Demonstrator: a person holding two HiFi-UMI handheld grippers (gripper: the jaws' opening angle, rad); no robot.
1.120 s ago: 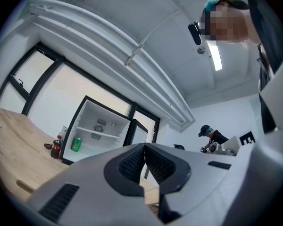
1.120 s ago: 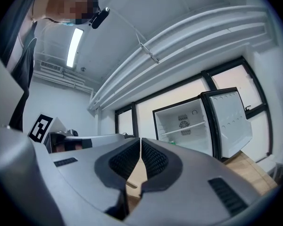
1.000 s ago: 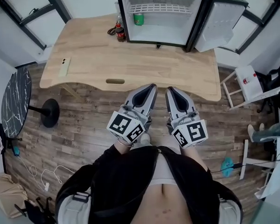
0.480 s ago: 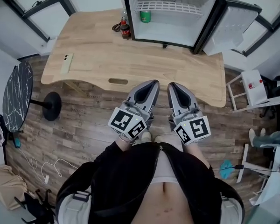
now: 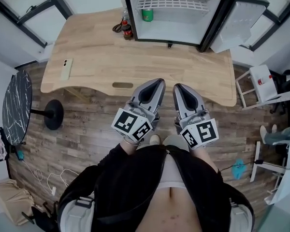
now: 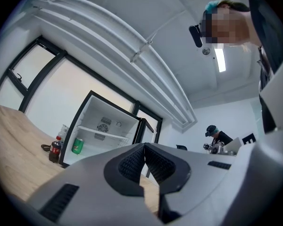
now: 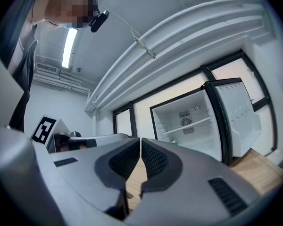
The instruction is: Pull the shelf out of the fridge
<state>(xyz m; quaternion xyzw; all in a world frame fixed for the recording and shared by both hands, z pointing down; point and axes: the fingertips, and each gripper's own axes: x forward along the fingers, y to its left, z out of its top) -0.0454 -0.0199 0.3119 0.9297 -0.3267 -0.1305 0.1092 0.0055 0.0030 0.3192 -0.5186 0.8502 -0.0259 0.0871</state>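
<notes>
A small black fridge (image 5: pixel 130 13) stands open at the far edge of the wooden table (image 5: pixel 96 62), its door (image 5: pixel 239 25) swung to the right. Inside it a white wire shelf (image 5: pixel 171 4) (image 6: pixel 108 134) (image 7: pixel 191 125) spans the upper part, and a green can (image 5: pixel 147 14) (image 6: pixel 77 146) stands on the fridge floor below. My left gripper (image 5: pixel 155 83) and right gripper (image 5: pixel 178 88) are held side by side over the table's near edge, well short of the fridge. Both are shut with nothing between their pads.
A cola bottle (image 5: pixel 127 29) and a dark cord lie just left of the fridge. A phone (image 5: pixel 65 67) rests near the table's left end. A round black side table (image 5: pixel 17 108) stands at the left, a white stool (image 5: pixel 258 83) at the right. Another person (image 6: pixel 216 138) is far off.
Both grippers have moved a little forward together, toward the table and the fridge. Their jaws have stayed shut.
</notes>
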